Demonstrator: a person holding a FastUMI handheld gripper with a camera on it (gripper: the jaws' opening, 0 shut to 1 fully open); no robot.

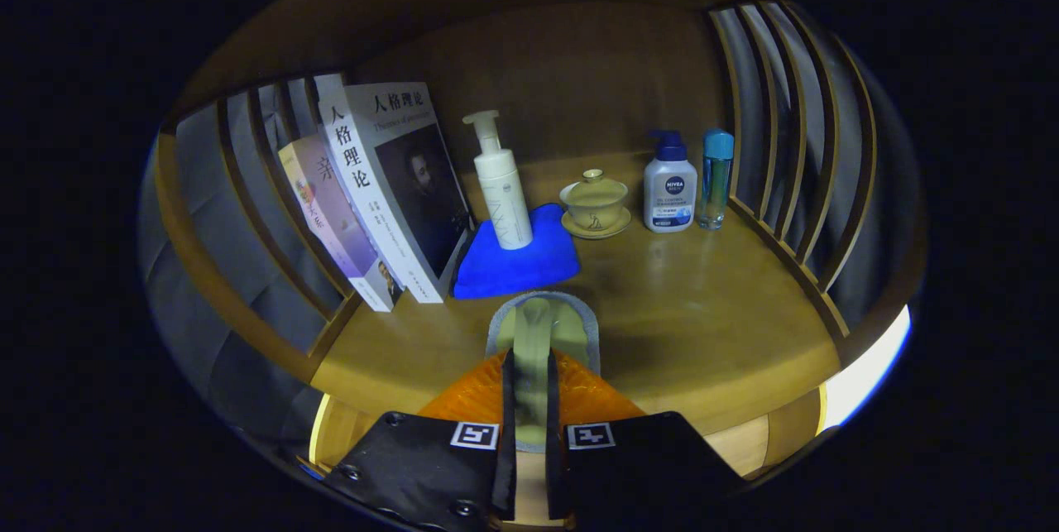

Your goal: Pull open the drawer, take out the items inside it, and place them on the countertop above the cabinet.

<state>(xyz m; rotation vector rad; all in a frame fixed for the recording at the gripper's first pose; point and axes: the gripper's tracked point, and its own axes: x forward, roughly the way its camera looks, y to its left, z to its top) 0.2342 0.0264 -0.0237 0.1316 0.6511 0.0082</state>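
Gripper: gripper [529, 387] at the bottom centre of the frame, fingers nearly closed and pressing from both sides on a pale flat item [539, 333] with a grey rim, holding it on edge.
Item: pale green face, grey border; its rounded top stands just ahead of the fingertips, over the front part of the worktop [703, 309]; what it is I cannot tell.
Worktop: wooden surface across the middle of the frame, with slatted wooden sides [794, 127] at upper left and upper right and a wooden back panel.
Cloth: blue cloth [517, 263] just beyond the held item, centre of the frame, lying flat on the worktop.
Pump bottle: white pump bottle [505, 189] upright on the cloth.
Books: two books [389, 193] left of the cloth, standing and leaning against the left slats; the front one touches the cloth's left edge.
Lidded cup: lidded cup [594, 201] on a saucer, right of the pump bottle, near the back.
Lotion: white bottle with dark blue pump [670, 184] right of the cup.
Blue bottle: slim clear bottle with a blue cap [716, 178], just beside the lotion, near the right slats.
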